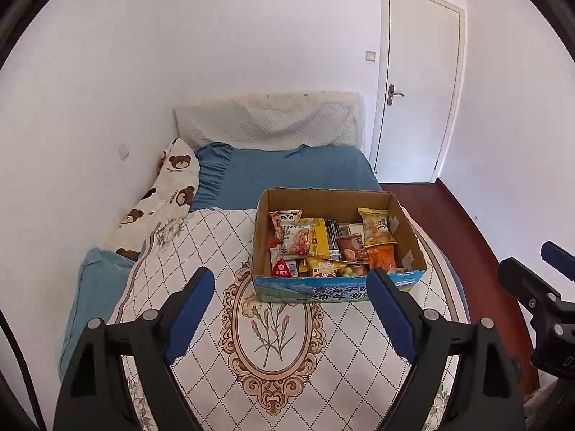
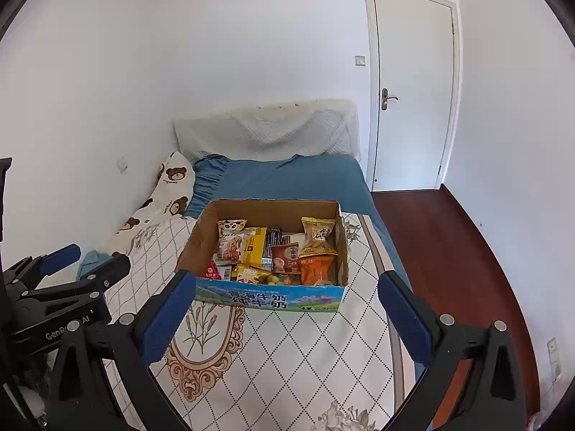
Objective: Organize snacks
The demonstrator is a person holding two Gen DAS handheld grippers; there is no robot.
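Ahead of both hand-held grippers, on the bed's quilt [image 1: 222, 237], sits the cardboard box [image 1: 334, 201] crammed with jumbled snacks [image 1: 323, 244]. Left hand-held gripper [image 1: 290, 276] and right hand-held gripper [image 2: 287, 280] both gape wide, holding nothing. Sorting looks unstarted: every packet remains inside. Only the right view reveals the box's right outer wall and a floor-level wall socket [image 2: 552, 348].

The cardboard box [image 1: 325, 201] shows matt brown paperboard inside and a glossy printed front. The snack packets [image 1: 375, 228] in it are shiny plastic film. It sits on a quilted cloth cover [image 1: 287, 370], smooth and matt. The blue sheet [image 1: 298, 172] is soft matt cloth. The floor [image 2: 442, 248] is polished reddish wood. The left gripper [image 1: 290, 305] has matt black plastic arms, ribbed blue pads [image 1: 190, 309] and metal rivets.
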